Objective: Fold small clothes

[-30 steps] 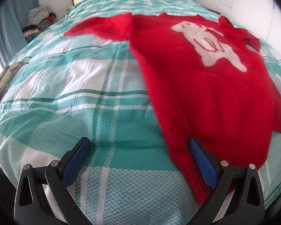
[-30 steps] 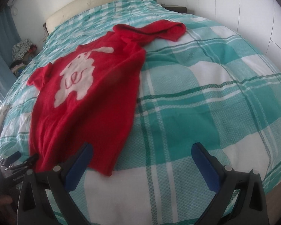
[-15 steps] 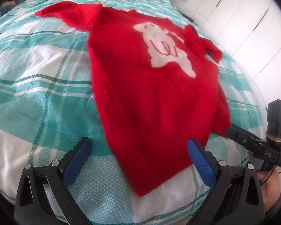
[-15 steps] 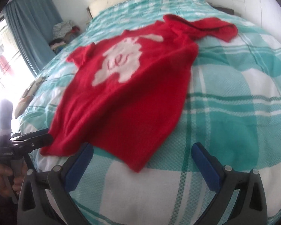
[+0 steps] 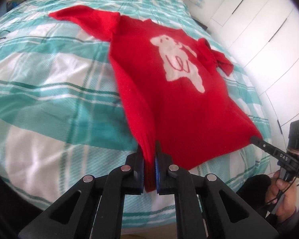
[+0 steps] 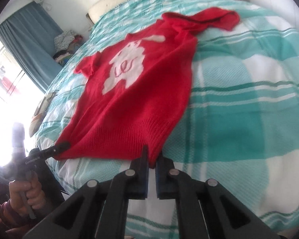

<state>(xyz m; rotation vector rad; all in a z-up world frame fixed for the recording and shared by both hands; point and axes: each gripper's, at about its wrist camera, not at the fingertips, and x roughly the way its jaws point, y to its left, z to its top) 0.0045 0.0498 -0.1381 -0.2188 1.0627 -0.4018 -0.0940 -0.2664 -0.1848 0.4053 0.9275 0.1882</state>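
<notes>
A: What's the setting?
B: A bed under a teal plaid bedspread (image 5: 49,91). A red knit sweater (image 5: 169,91) with a white bear lies flat across the bedspread, hem toward its near edge.
A: What changed?
B: Half a second ago both claws gaped. Now the left gripper (image 5: 149,159) and right gripper (image 6: 152,159) each pinch a hem corner, so folding can probably begin.
</notes>
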